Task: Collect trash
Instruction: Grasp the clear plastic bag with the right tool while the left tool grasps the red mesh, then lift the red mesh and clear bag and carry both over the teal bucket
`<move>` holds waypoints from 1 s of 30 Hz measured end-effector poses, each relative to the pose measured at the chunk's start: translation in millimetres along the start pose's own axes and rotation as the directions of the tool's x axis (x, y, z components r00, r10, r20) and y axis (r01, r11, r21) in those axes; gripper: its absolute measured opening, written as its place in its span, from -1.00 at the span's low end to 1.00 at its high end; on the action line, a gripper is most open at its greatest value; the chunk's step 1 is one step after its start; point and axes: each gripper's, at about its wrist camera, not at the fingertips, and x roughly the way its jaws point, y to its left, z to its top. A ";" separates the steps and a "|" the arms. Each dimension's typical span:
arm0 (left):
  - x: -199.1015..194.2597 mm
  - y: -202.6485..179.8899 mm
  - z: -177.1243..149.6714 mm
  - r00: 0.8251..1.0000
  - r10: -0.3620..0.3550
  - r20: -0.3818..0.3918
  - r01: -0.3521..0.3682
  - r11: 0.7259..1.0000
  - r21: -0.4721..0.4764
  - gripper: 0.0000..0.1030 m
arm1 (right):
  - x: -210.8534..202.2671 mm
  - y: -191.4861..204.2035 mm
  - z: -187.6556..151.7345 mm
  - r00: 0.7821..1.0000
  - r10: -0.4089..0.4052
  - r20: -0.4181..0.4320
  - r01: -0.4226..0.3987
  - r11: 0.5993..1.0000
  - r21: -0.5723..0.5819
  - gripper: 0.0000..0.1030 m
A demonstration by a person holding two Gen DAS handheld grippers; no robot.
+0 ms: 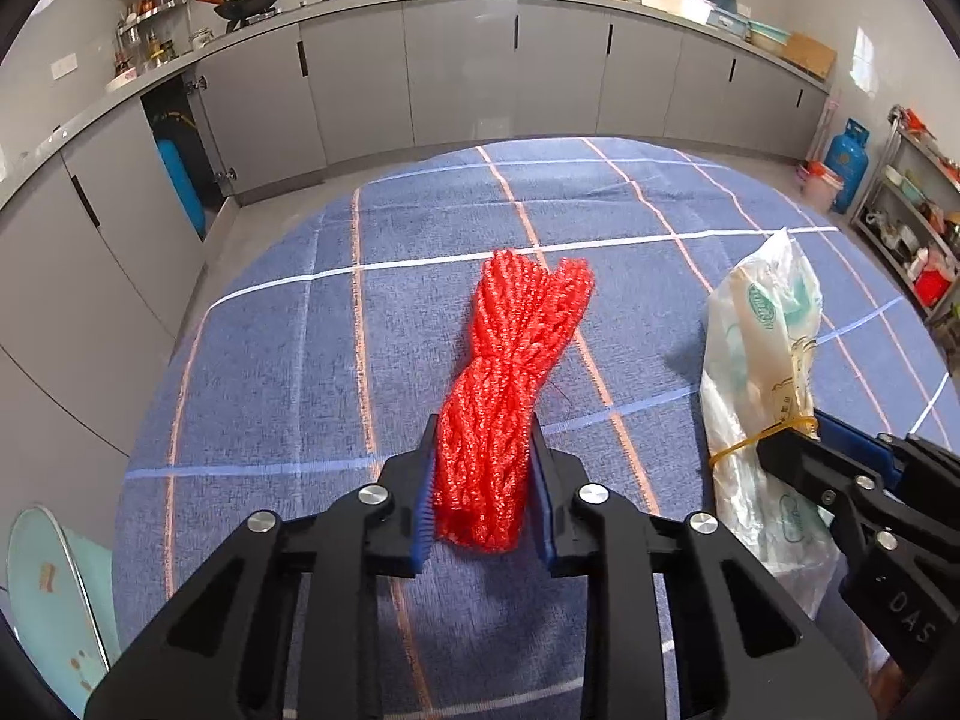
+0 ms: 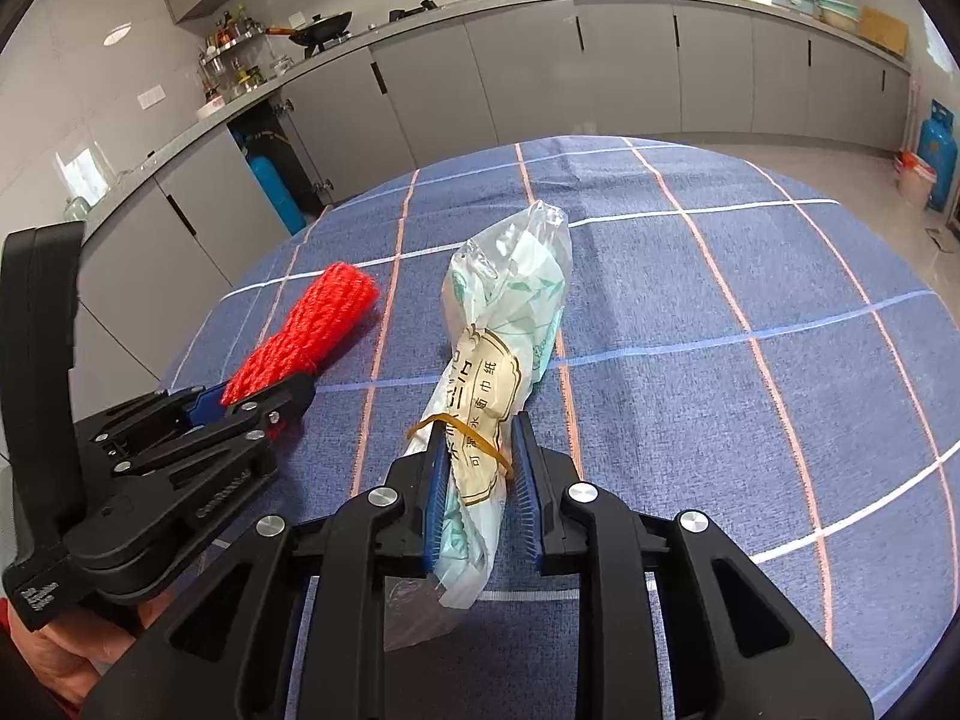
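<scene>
Here both tongs (image 1: 483, 480) (image 2: 480, 468) grip trash mid-table, far edge clear.

Net bundle (image 1: 510, 384) left of wrapper (image 1: 762, 372) — both on tablecloth (image 1: 270, 360)

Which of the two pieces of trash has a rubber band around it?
The clear plastic wrapper in the right gripper; the red mesh bundle has none.

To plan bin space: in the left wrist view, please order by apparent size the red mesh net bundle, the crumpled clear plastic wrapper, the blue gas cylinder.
1. Crumpled clear plastic wrapper and red mesh net bundle: alike, unranked.
2. Blue gas cylinder: smallest, but farthest.
</scene>
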 end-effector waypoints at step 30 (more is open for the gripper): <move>-139.9 63.8 -98.8 0.983 0.127 0.130 -0.111 0.986 -0.120 -0.52 | -73.8 83.6 -53.1 0.992 0.110 0.057 -0.105 0.991 -0.083 -0.70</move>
